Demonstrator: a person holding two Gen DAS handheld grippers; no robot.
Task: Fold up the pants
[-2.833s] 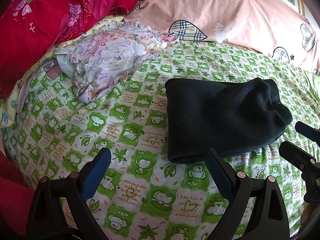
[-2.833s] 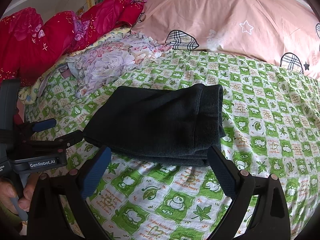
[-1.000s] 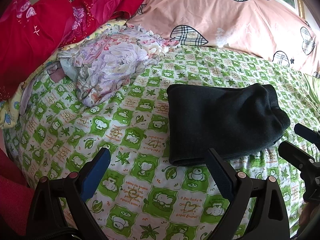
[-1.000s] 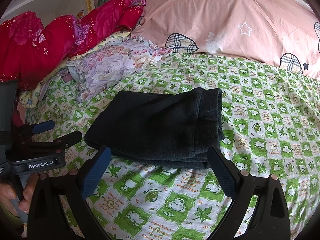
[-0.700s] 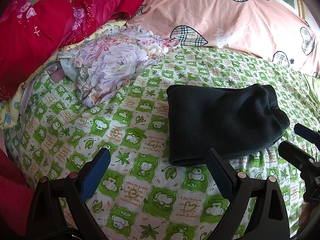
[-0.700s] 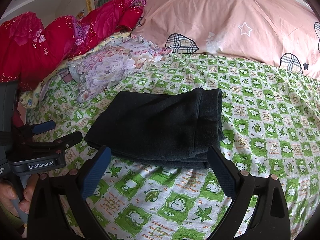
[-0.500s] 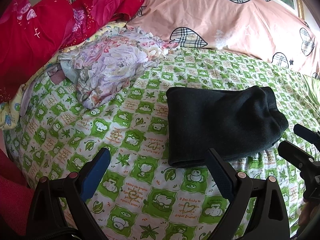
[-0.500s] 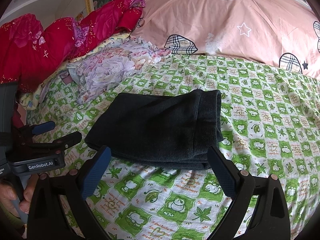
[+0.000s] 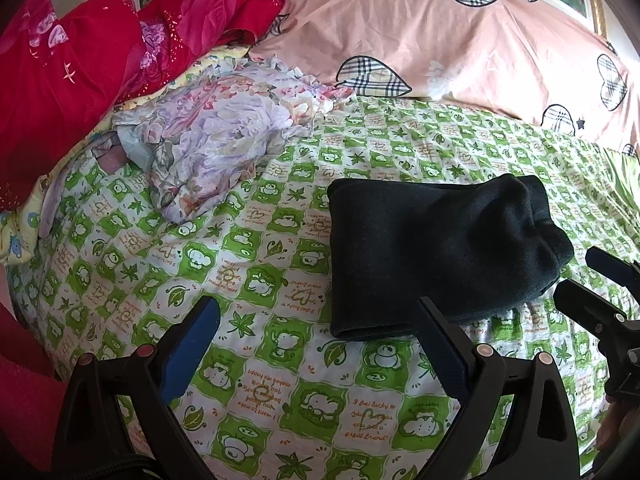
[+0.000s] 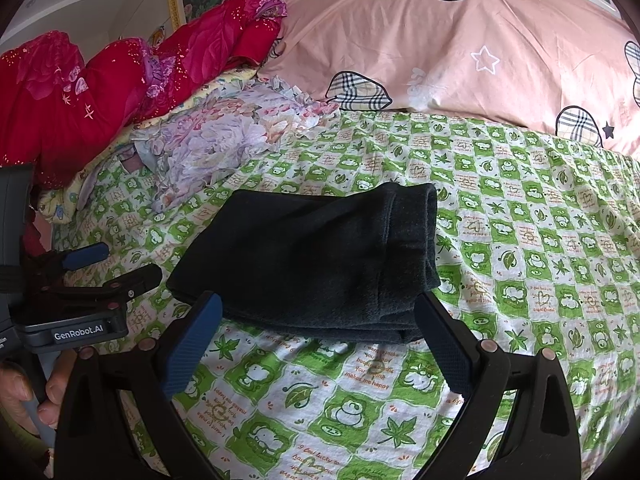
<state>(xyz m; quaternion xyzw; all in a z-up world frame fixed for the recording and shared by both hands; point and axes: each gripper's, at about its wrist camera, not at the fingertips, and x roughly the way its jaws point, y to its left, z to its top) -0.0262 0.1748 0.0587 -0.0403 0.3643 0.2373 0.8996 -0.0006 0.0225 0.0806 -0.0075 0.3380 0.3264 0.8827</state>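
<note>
Black pants [image 9: 436, 252] lie folded into a compact, thick rectangle on the green-and-white checked bedsheet [image 9: 256, 264], well in from the near edge of the bed. In the right wrist view the pants [image 10: 316, 260] show stacked layers along the near edge and a rolled, seamed fold on the right side.

Left gripper [image 9: 316, 324]: jaws spread wide, nothing between them, hovering over bare sheet just off the near left corner of the pants; its right finger [image 9: 440, 344] overlaps that near edge in the picture, contact cannot be told.

Right gripper [image 10: 318, 324]: jaws likewise wide apart and empty, fingers [image 10: 192, 340] straddling the near edge of the folded pants; touching or only above, cannot tell.

Each gripper appears at the side of the other's view: the right gripper [image 9: 600, 280] beside the pants' right end, the left gripper [image 10: 114, 266] beside their left end, a bare hand [image 10: 24, 396] on its handle.

Far left corner of the bed: crumpled floral cloth [image 9: 216, 148], red bedding [image 9: 80, 60] behind it. Pink pillow [image 9: 440, 40] with plaid hearts along the far edge
</note>
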